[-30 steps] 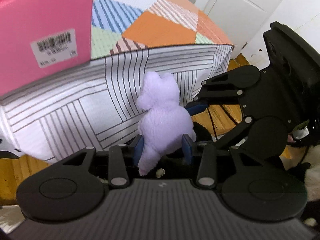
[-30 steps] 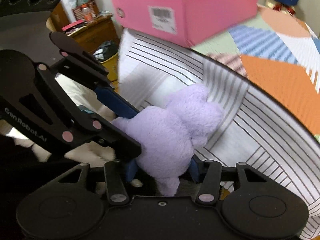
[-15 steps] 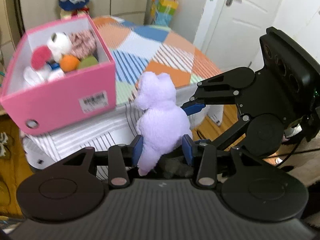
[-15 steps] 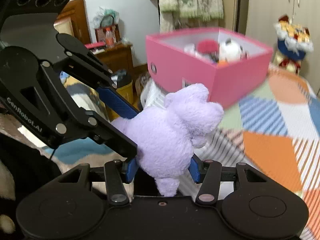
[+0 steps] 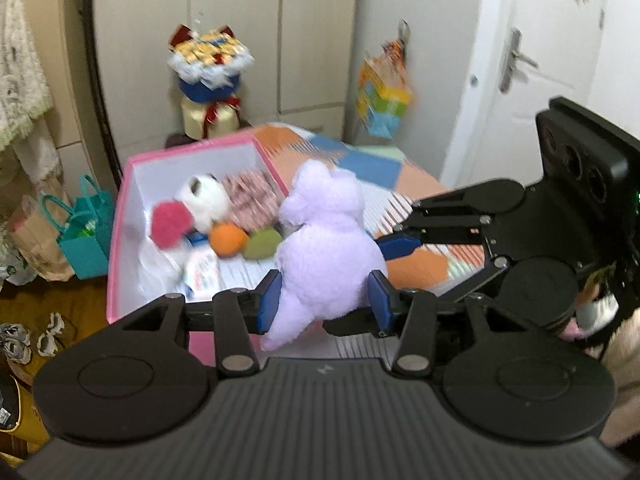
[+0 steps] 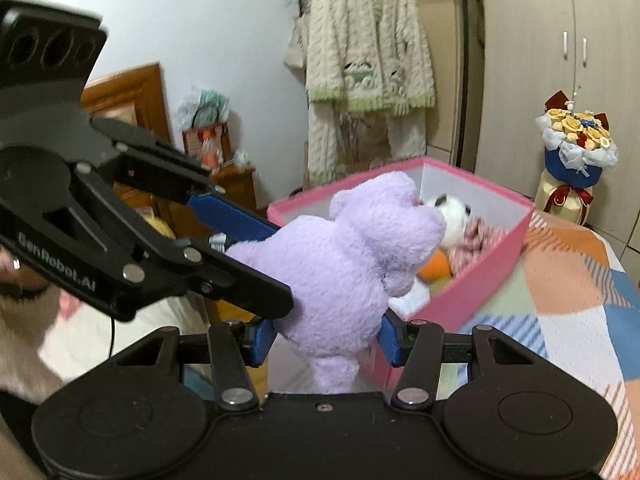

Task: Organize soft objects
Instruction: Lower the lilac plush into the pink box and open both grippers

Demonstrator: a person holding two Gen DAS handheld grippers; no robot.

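Lavender plush, the purple toy (image 5: 328,248) sits pinched between both my grippers at once, held in the air just in front of the pink box (image 5: 120,240), its head leaning toward the open top. I judge it light and very squashy: the pile gives under my pads, so it will not slip easily, but it will sag and swing if I hold only a leg or an ear. The thick middle of the body is the place to take it, and that is where I have it.

My left gripper (image 5: 326,294) is partly closed, its blue pads pressed into the toy's lower body on both sides, one stubby leg hanging below them. My right gripper (image 6: 326,330) is clamped on the same plush (image 6: 340,268) from the other direction, jaws about as wide as the belly allows, pads sunk into the fur. Each gripper shows in the other's view, fingers crossing at the toy.

Inside the box lie a white bear (image 5: 204,200), a red pom-pom (image 5: 170,224), an orange ball (image 5: 227,239), a green ball (image 5: 262,244) and a striped pink cloth (image 5: 250,200). The box stands on a patchwork bed cover (image 6: 568,280). Behind are a flower bouquet (image 6: 576,148) and a hanging knitted cardigan (image 6: 368,68).
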